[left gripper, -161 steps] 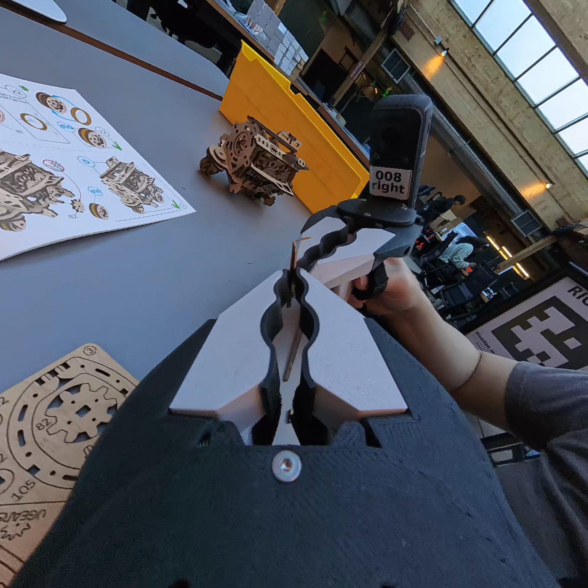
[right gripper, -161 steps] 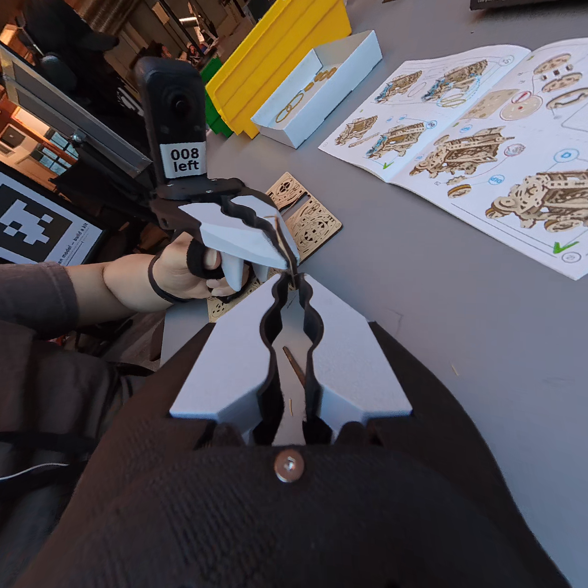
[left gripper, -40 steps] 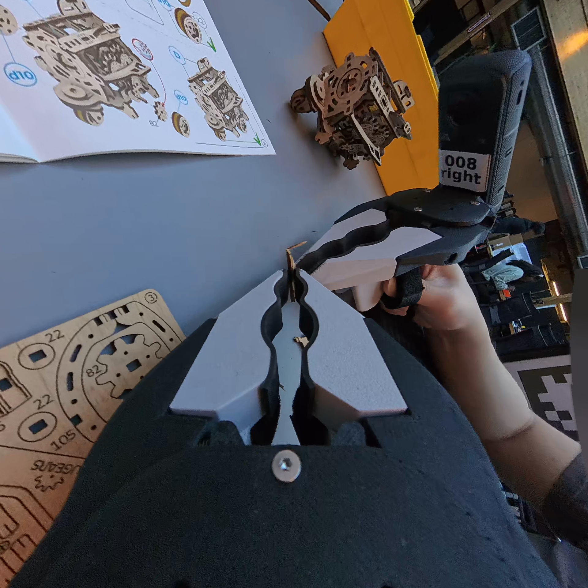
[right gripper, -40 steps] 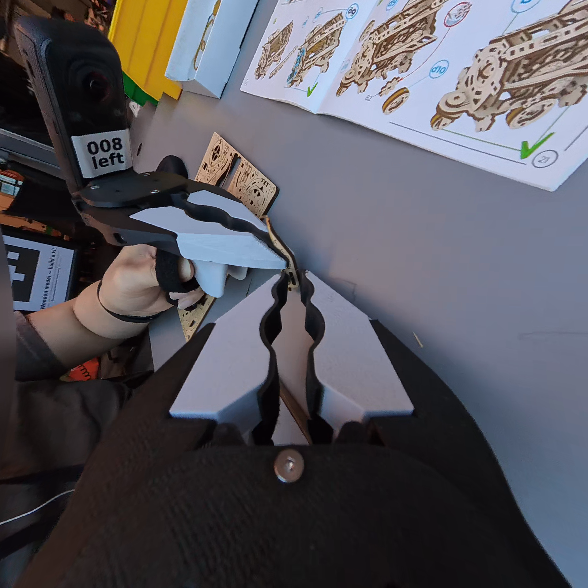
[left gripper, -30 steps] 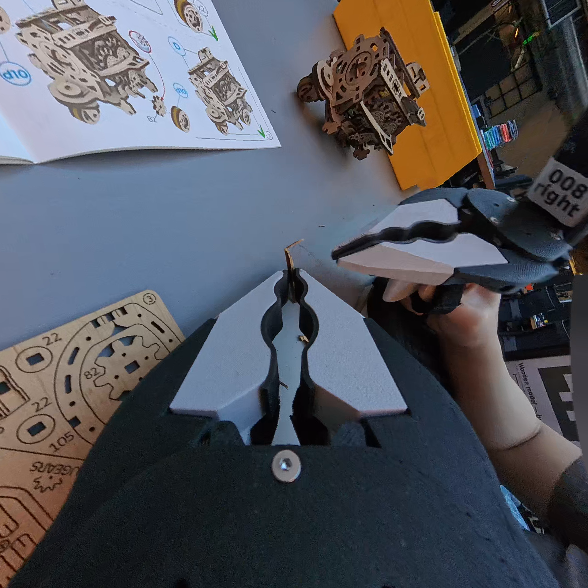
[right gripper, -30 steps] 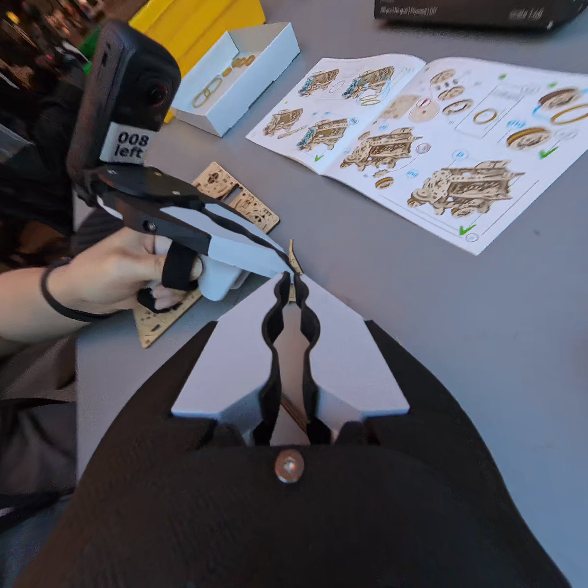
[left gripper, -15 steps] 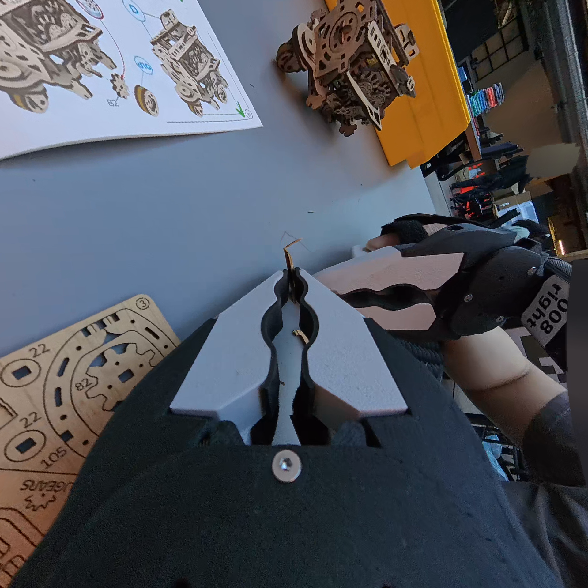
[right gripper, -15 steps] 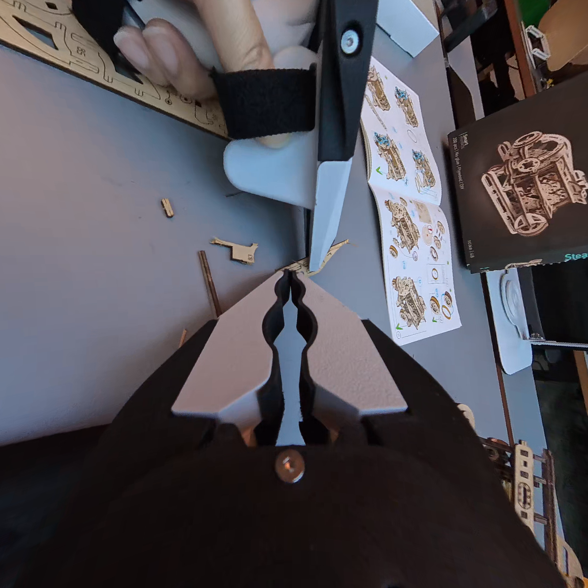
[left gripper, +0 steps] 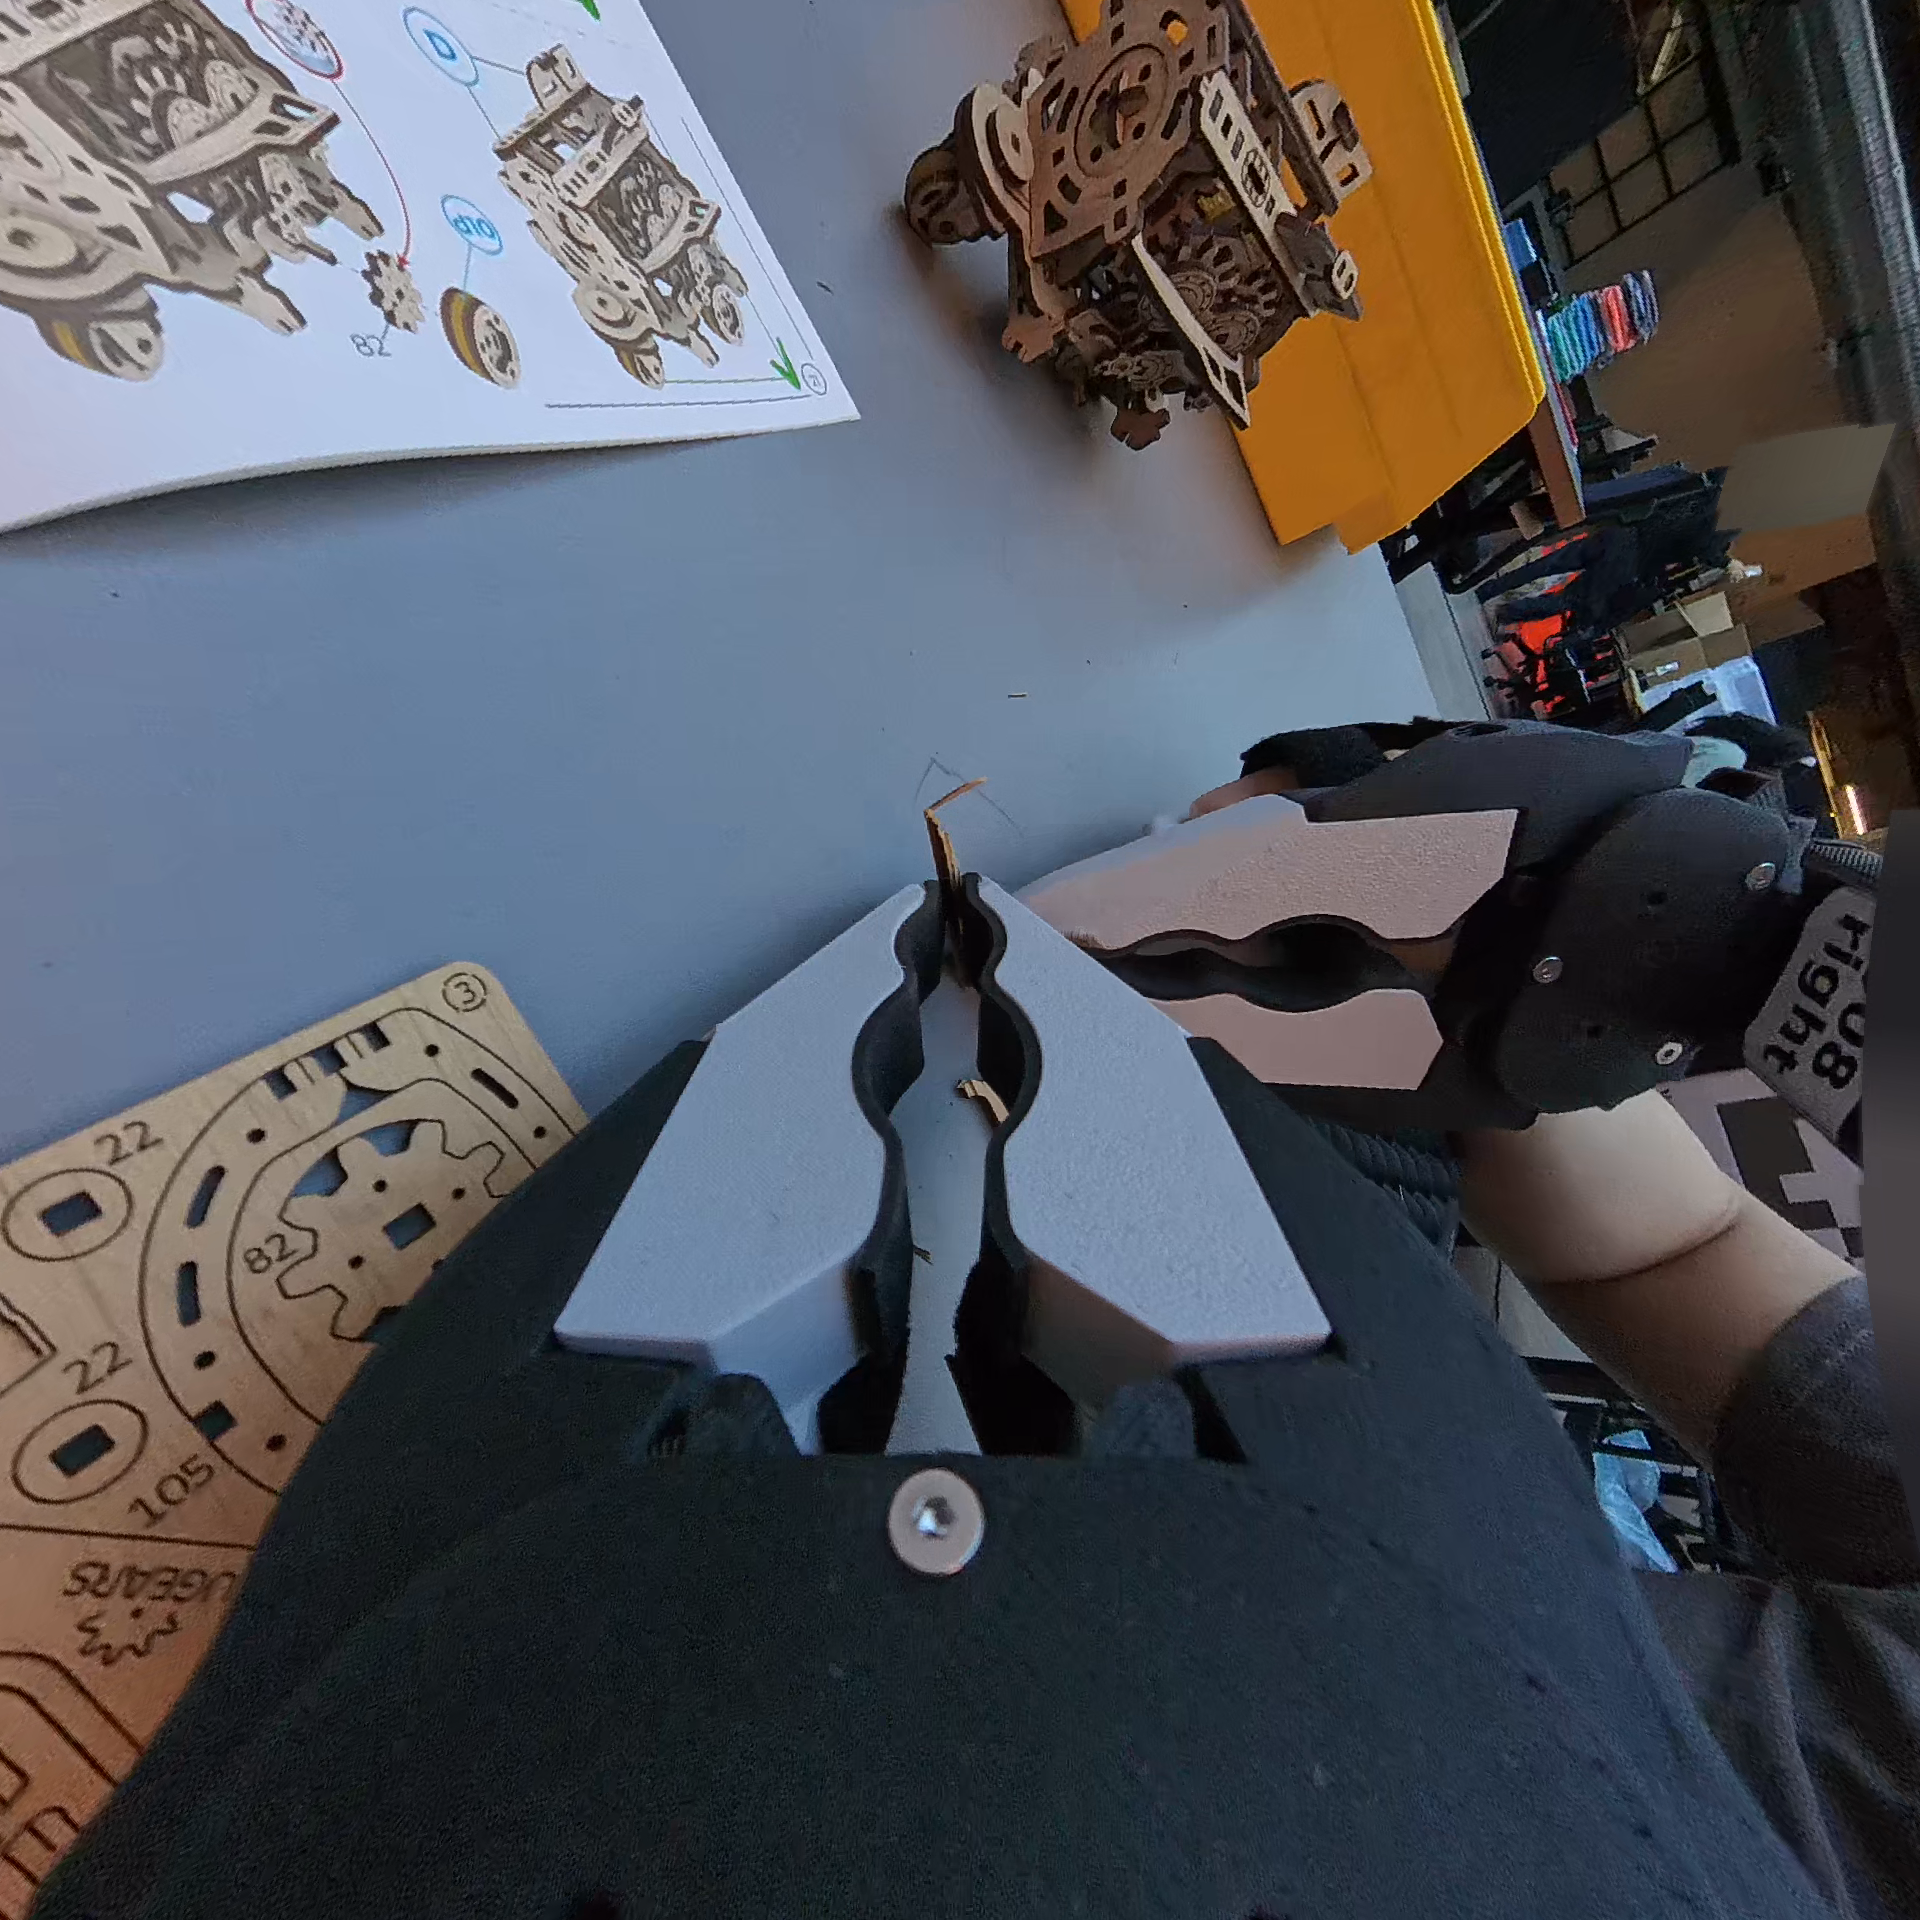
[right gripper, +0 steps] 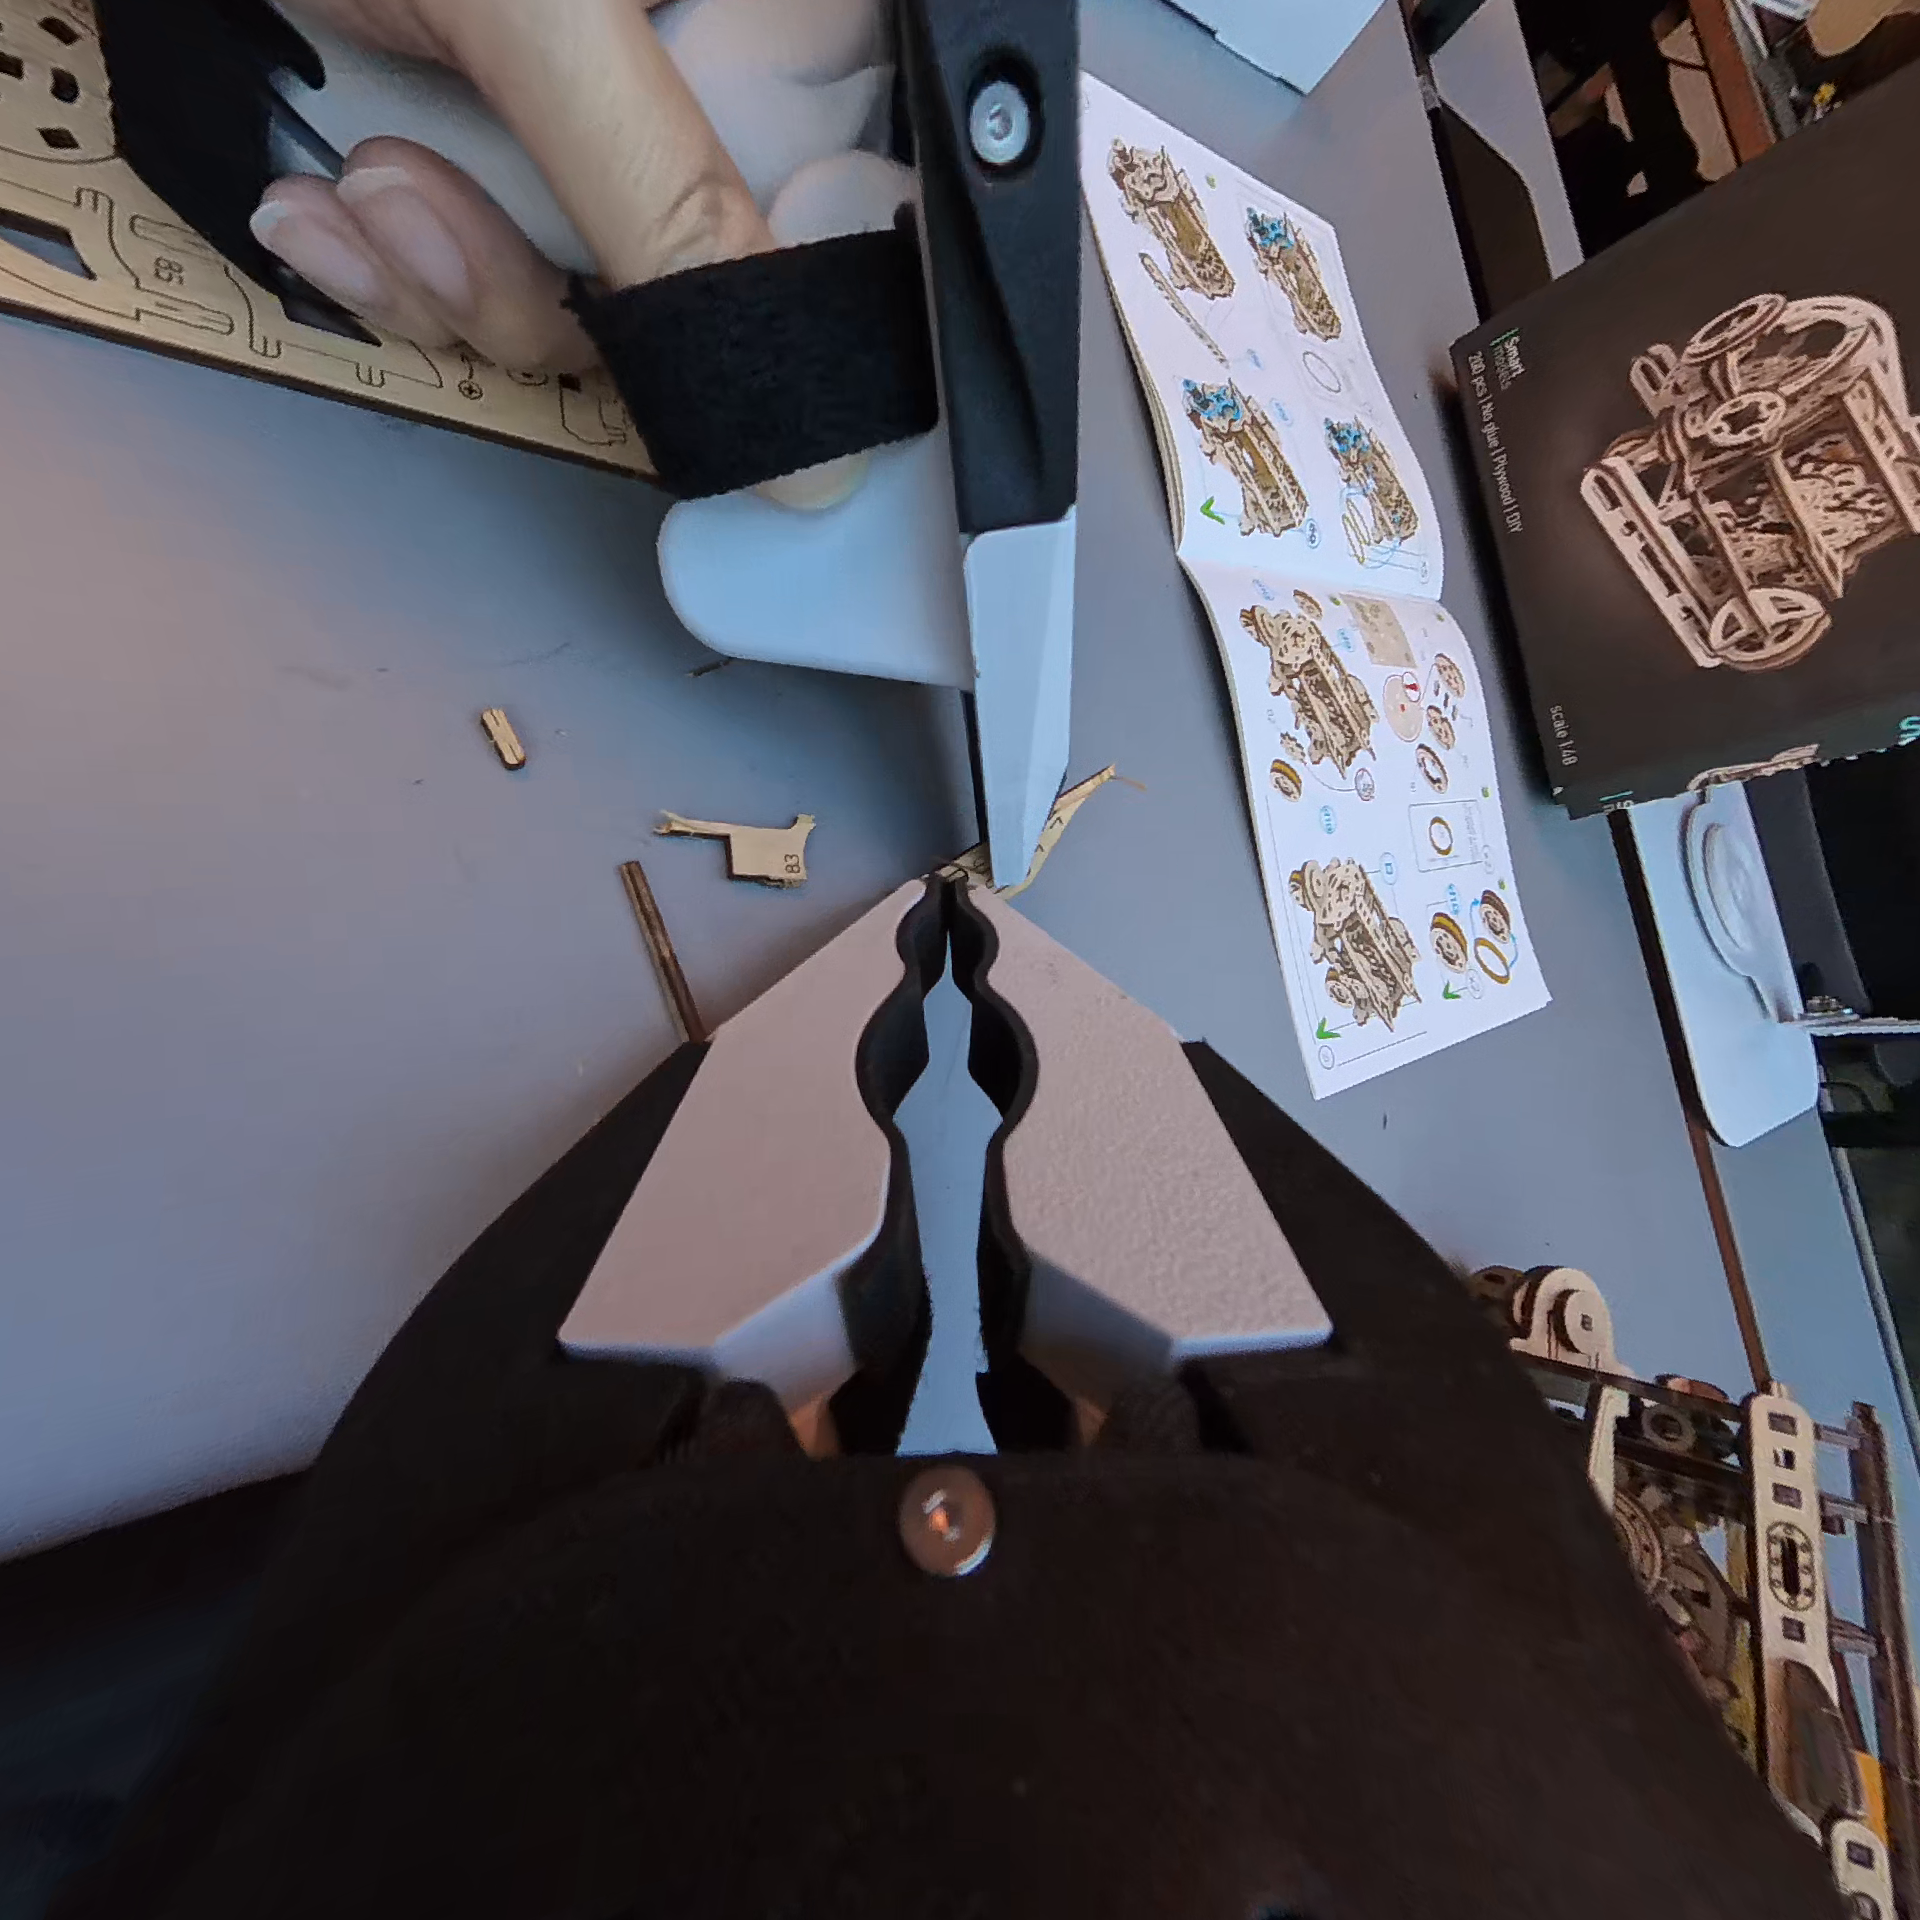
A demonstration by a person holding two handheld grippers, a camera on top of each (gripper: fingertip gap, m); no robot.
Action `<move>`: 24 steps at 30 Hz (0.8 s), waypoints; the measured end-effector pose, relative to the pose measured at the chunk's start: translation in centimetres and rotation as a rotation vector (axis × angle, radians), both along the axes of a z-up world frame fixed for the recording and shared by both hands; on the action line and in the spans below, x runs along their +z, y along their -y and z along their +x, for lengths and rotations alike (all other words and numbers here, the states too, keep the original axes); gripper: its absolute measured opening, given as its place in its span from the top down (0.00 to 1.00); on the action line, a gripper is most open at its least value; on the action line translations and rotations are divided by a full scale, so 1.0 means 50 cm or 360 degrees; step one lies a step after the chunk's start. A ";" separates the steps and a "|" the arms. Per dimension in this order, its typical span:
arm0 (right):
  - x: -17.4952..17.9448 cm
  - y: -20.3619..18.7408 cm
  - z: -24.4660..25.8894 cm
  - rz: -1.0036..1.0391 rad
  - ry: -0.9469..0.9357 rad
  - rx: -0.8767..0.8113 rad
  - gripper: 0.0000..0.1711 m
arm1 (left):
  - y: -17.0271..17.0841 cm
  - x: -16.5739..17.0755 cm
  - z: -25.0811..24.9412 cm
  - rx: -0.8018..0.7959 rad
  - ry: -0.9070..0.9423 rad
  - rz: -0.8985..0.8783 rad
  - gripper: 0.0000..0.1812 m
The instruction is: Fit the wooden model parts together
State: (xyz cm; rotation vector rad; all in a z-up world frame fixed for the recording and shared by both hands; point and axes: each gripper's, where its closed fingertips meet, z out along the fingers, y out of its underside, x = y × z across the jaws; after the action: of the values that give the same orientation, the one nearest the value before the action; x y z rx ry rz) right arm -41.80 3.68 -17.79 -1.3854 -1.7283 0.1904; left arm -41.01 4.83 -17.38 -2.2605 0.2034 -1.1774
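My left gripper [left gripper: 951, 899] is shut on a thin wooden part [left gripper: 943, 831] that sticks up past its tips, just above the grey table. My right gripper [left gripper: 1236, 940] lies on its side close to the right, its tips hidden behind my left finger. In the right wrist view my right gripper [right gripper: 948, 899] is shut, its tips against the near edge of the part [right gripper: 1075, 805]. I cannot tell if it pinches the part. The left gripper's fingertip [right gripper: 1023, 727] comes down from above. The partly built wooden model [left gripper: 1143, 229] stands at the back.
An open instruction booklet [left gripper: 364, 208] lies back left and a punched wooden sheet [left gripper: 208, 1247] near left. Yellow boards [left gripper: 1403, 312] lie behind the model. Loose wooden bits [right gripper: 748, 842], a stick [right gripper: 660, 951] and a black box [right gripper: 1714, 468] lie around. Both grippers' tips are roughly 15 cm from the partly built wooden model [left gripper: 1143, 229]. It turns up in the right wrist view [right gripper: 1625, 1402] as well.
Over the last second my right gripper rolled onto its side and came in low under my left gripper's tips. My left gripper kept hold of the part and shifted slightly.
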 end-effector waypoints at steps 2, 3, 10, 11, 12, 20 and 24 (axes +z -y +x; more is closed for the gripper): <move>0.000 0.000 0.000 0.0041 0.0005 0.0002 1.00 | 0.000 0.000 0.000 0.0001 0.0002 -0.0002 1.00; 0.001 0.000 0.000 0.0070 0.0008 0.0012 1.00 | 0.000 0.000 0.000 0.0000 0.0004 -0.0003 1.00; 0.039 0.012 0.001 0.0364 -0.0060 0.0236 1.00 | 0.007 0.000 0.005 -0.0061 0.0038 -0.0041 1.00; 0.020 -0.001 0.012 0.0386 0.0031 0.0199 1.00 | 0.008 0.000 0.006 -0.0068 0.0039 -0.0043 1.00; 0.004 -0.012 0.023 0.0375 0.0101 0.0149 1.00 | 0.008 0.000 0.006 -0.0072 0.0038 -0.0042 1.00; 0.032 0.087 0.082 -0.0407 0.0058 0.0234 0.91 | 0.009 0.000 0.006 -0.0080 0.0041 -0.0042 1.00; 0.002 0.067 0.145 -0.0613 0.0155 0.0141 0.87 | 0.011 0.001 0.007 -0.0092 0.0043 -0.0043 1.00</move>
State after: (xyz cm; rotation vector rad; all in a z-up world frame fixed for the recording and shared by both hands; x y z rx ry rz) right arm -34.54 0.31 -17.68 -1.6134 -1.9043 0.5362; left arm -40.65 4.31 -17.35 -2.2745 0.2452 -1.2469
